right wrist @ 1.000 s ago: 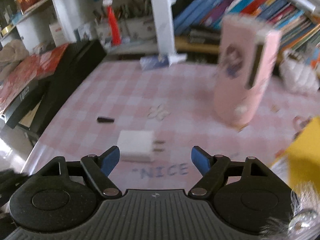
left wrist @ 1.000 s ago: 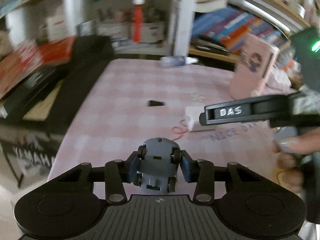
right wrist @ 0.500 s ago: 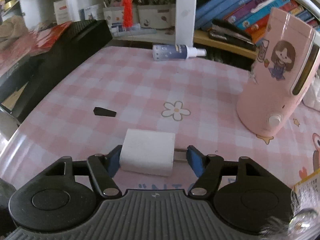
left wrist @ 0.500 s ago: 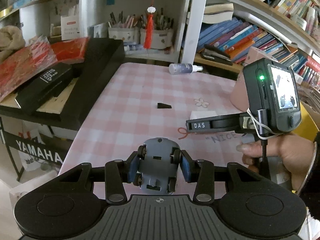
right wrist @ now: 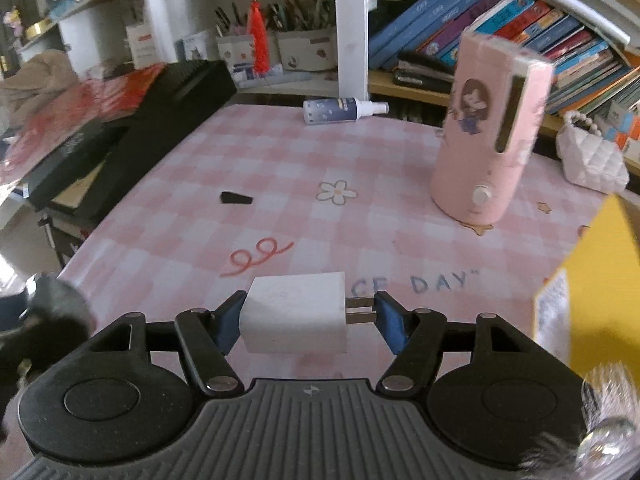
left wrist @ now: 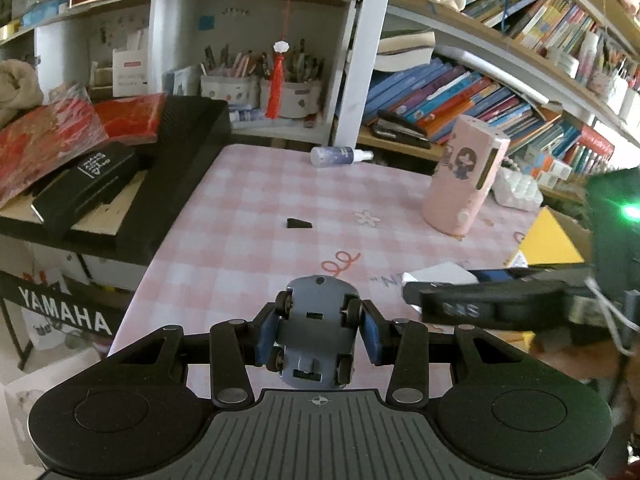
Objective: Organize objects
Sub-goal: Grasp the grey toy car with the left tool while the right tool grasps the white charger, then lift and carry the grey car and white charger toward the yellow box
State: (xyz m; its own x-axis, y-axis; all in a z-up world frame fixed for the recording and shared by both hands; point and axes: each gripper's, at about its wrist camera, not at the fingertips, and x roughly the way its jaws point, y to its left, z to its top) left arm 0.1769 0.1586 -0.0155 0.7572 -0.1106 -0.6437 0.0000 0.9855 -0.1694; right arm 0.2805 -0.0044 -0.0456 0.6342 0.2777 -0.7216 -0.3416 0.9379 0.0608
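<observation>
A grey toy car [left wrist: 314, 344] lies belly-up between the blue pads of my left gripper [left wrist: 318, 322], which is shut on it above the near edge of the pink checked table [left wrist: 256, 216]. My right gripper [right wrist: 310, 320] is shut on a white charger plug [right wrist: 294, 316]: one pad presses its body, the other its two metal prongs, and it hangs just above the cloth. In the left wrist view the right gripper's black finger [left wrist: 460, 308] crosses from the right, with the white charger plug [left wrist: 438, 274] at its tip.
A tall pink dispenser [right wrist: 484, 140] stands at the right back. A spray bottle [right wrist: 340, 110] lies at the far edge and a small black wedge [right wrist: 236, 199] mid-table. A yellow box [right wrist: 600, 280] is close on the right, a black keyboard case [left wrist: 180, 160] along the left.
My right gripper went from open behind the charger to shut on it and carried it to the right and nearer. My left gripper drew back and up with the car still held.
</observation>
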